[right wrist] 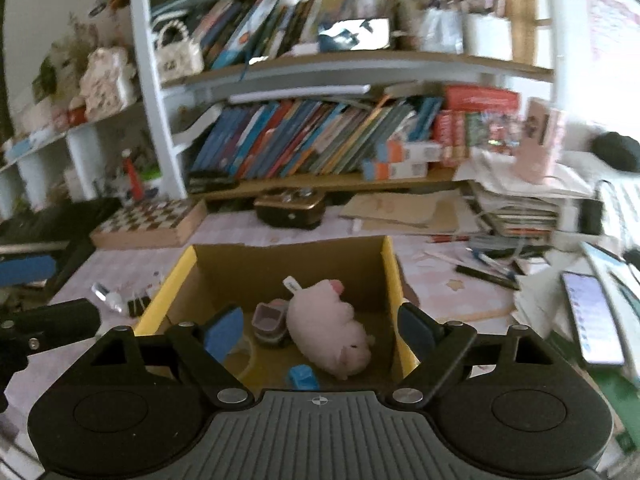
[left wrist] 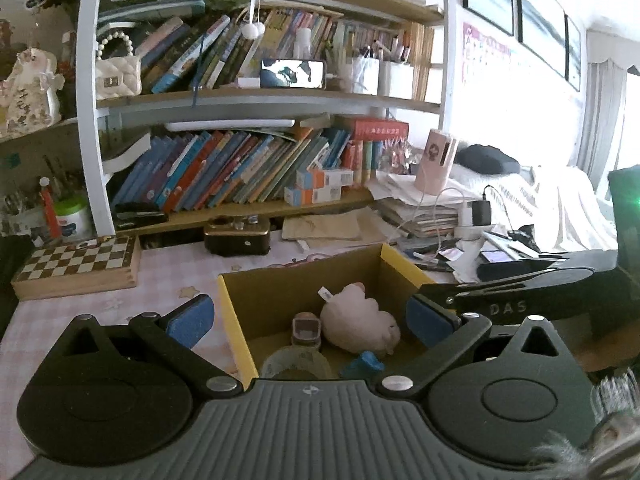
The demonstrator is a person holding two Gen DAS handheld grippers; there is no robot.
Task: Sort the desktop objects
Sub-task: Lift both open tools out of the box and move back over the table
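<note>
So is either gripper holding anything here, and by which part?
Nothing is held. The left gripper and right gripper are both open and empty above the cardboard box.

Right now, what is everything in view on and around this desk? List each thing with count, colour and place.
cardboard box: 1, brown with yellow rims, open, on the desk centre
plush pig: 1, pink, lying inside the box
small case: 1, grey-purple, in the box left of the pig
toy piece: 1, blue, on the box floor near the front
chessboard box: 1, wooden, checkered top, desk left rear
dark tin: 1, black and gold, behind the box
binder clip: 1, black, on the desk left of the box
phone: 1, screen lit, desk right
bookshelf: 1, white frame, packed with books, behind the desk
left gripper: fingers blue-padded, open, over the box
right gripper: fingers blue-padded, open, over the box
</note>
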